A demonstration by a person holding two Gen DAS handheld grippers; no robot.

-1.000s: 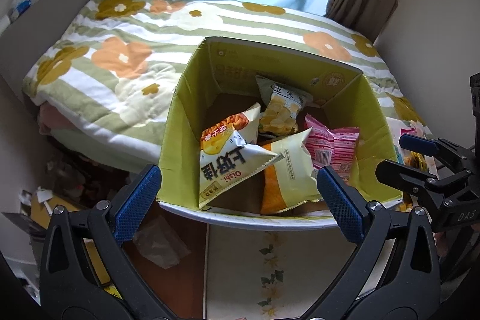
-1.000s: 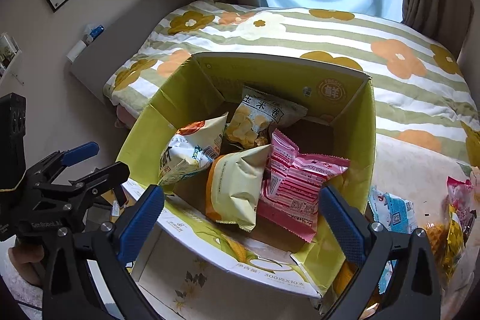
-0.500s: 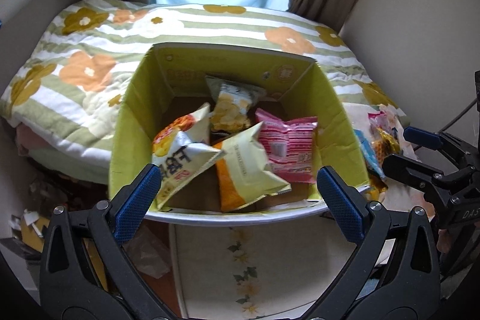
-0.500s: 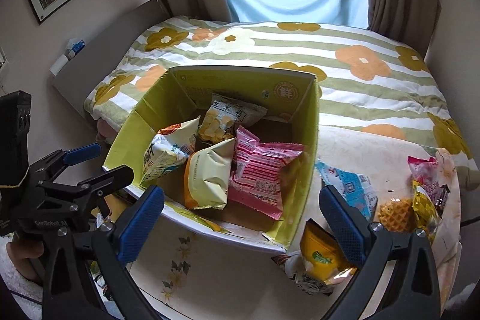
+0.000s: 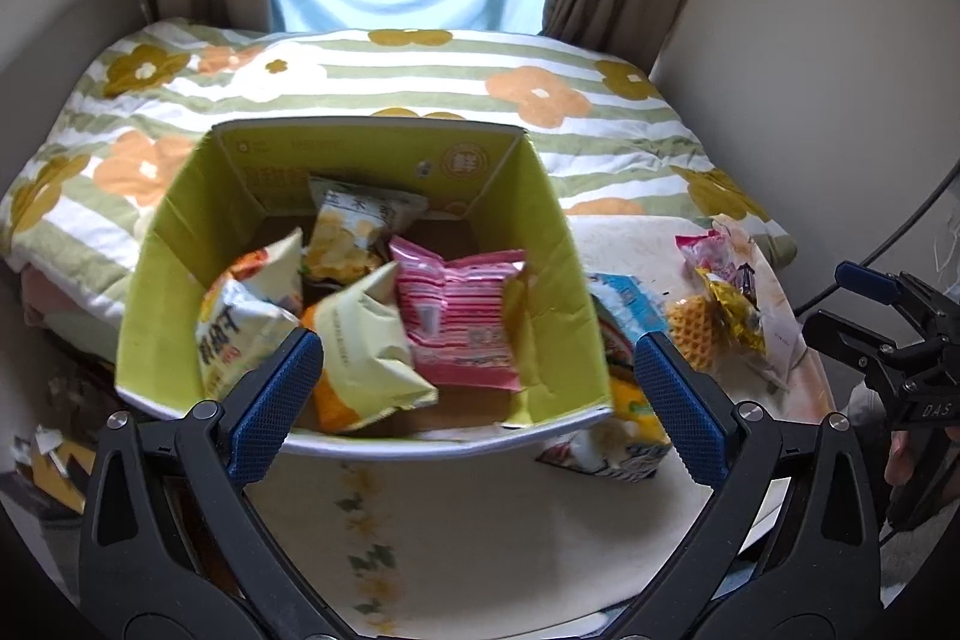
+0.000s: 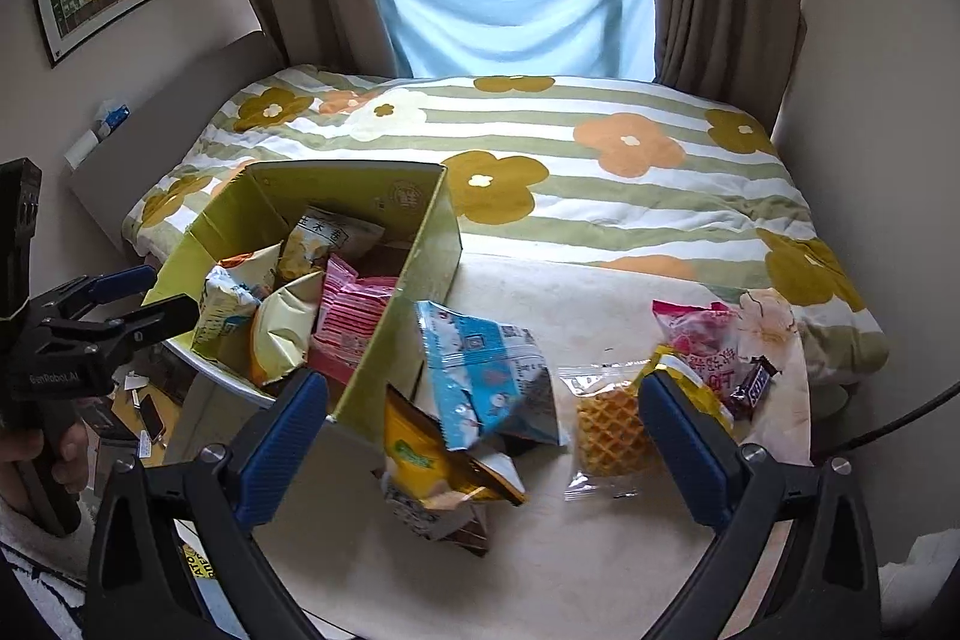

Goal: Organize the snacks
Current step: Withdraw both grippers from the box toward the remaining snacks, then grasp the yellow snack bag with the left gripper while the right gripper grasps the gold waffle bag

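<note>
Both my left gripper (image 5: 478, 391) and right gripper (image 6: 483, 433) hang released, empty. The yellow-green cardboard box (image 6: 396, 316) holds four packets; I aim for the loose blue-white snack bag (image 6: 480, 370) beside it, pinching its crimped edge.

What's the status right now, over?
Left tool and right tool open, empty. Four bags in yellow box; blue bag, waffle, other snacks outside. Nothing blocking.
</note>
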